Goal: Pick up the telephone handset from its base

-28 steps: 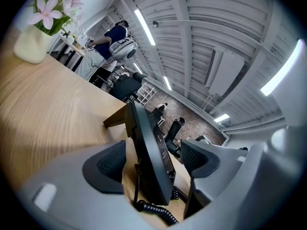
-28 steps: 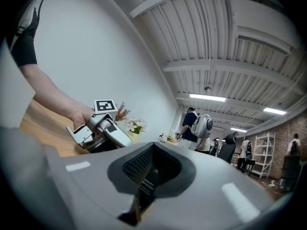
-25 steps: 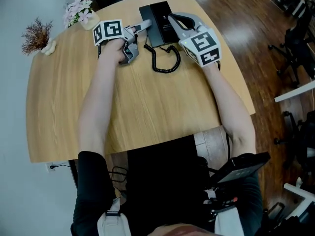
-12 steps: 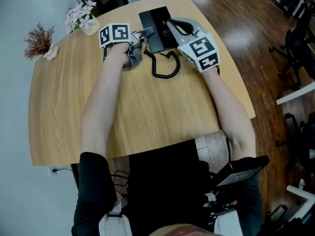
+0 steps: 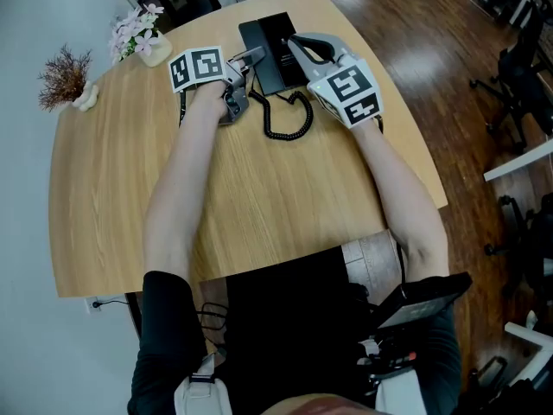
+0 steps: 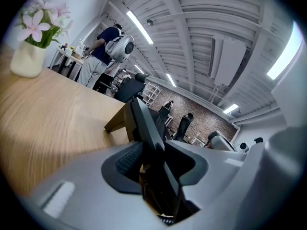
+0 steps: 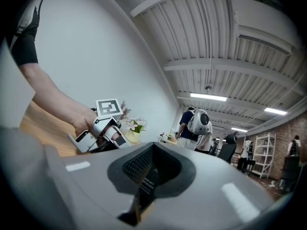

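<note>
The black telephone (image 5: pixel 278 43) lies at the far middle of the wooden table (image 5: pixel 259 197), and its coiled cord (image 5: pixel 289 115) loops toward me. My left gripper (image 5: pixel 244 59) is at the phone's left edge. In the left gripper view its jaws (image 6: pixel 156 162) are closing on the black handset (image 6: pixel 146 123), which runs between the pads and touches both. My right gripper (image 5: pixel 298 43) rests over the phone's right part. Its jaws (image 7: pixel 146 181) are shut with nothing between them. From there I see the left gripper (image 7: pixel 98 128) across the table.
A vase of pink flowers (image 5: pixel 138 33) stands at the table's far left corner, and dried twigs (image 5: pixel 65 72) lie further left. The vase (image 6: pixel 29 56) also shows in the left gripper view. Office chairs (image 5: pixel 518 67) stand on the wooden floor to the right. A person (image 6: pixel 103 47) stands in the background.
My left gripper's jaws have narrowed from wide apart onto the phone's left edge, with the hand shifting slightly. The right gripper has stayed over the phone.
</note>
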